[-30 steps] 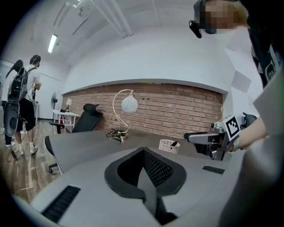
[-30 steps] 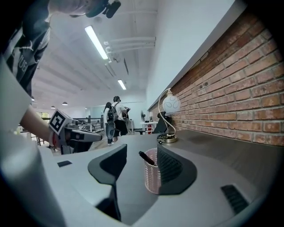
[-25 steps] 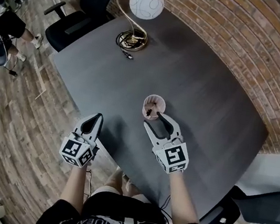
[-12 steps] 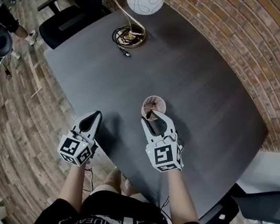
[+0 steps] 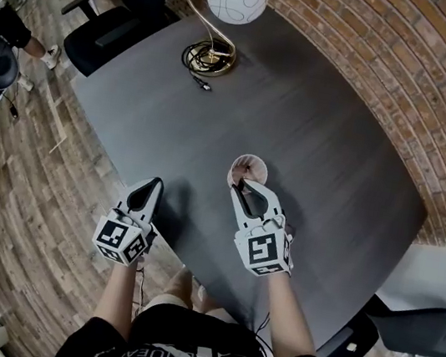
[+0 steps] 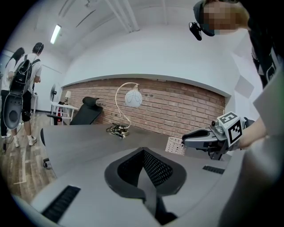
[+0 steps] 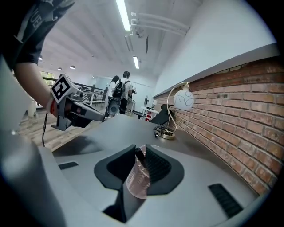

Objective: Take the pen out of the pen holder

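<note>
1. Across the middle of the head view lies the dark table [image 5: 314, 138], with a brick wall [image 5: 410, 69] along its far side. Only the right gripper view shows the ceiling lights [image 7: 123, 13].
2. At the table's far corner stands a lamp [image 5: 234, 1] with a globe shade, and an office chair [image 5: 112, 32] sits just past that edge.
3. The left gripper [image 5: 152, 187] hangs over the near edge, well apart from the holder. Its own view shows the jaws together with nothing between them.
4. The right gripper [image 5: 245, 186] reaches the holder's near rim. Its jaws have just been closing. From above the grip is too small to judge, but its own view shows them clamped on the pen's top.
5. The pen holder [image 5: 249, 169], a pale mesh cup, stands upright on the table. The head view gives its round mouth, the left gripper view its side.
6. The pen [image 7: 140, 155], dark and leaning, is in the holder with its upper end between the right jaws.
</note>
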Available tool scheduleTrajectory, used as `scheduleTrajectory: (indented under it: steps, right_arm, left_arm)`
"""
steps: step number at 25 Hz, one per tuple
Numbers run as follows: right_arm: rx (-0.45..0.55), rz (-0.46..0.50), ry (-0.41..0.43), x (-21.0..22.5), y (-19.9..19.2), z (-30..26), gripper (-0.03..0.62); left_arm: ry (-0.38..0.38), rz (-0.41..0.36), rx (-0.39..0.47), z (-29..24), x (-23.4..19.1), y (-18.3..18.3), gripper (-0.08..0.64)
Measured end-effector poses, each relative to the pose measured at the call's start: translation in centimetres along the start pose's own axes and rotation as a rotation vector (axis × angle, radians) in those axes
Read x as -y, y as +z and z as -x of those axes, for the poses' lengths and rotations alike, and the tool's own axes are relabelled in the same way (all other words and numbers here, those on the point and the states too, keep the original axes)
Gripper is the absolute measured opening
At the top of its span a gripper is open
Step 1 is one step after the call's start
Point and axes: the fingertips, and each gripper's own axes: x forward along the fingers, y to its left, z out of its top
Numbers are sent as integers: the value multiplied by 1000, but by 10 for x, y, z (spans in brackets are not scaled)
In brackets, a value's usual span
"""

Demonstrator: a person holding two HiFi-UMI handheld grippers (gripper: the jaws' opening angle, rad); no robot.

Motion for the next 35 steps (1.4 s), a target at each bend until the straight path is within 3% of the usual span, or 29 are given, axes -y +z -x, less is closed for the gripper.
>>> scheduleTrajectory:
  steps: [15, 35]
  right_arm:
    - [102, -184, -61, 27, 17, 20, 55]
    - [224, -232, -119, 53, 48, 81, 54]
  left_arm:
    - [5, 9, 12, 8, 4, 4, 15]
    - [22, -31, 46, 41, 33, 19, 15]
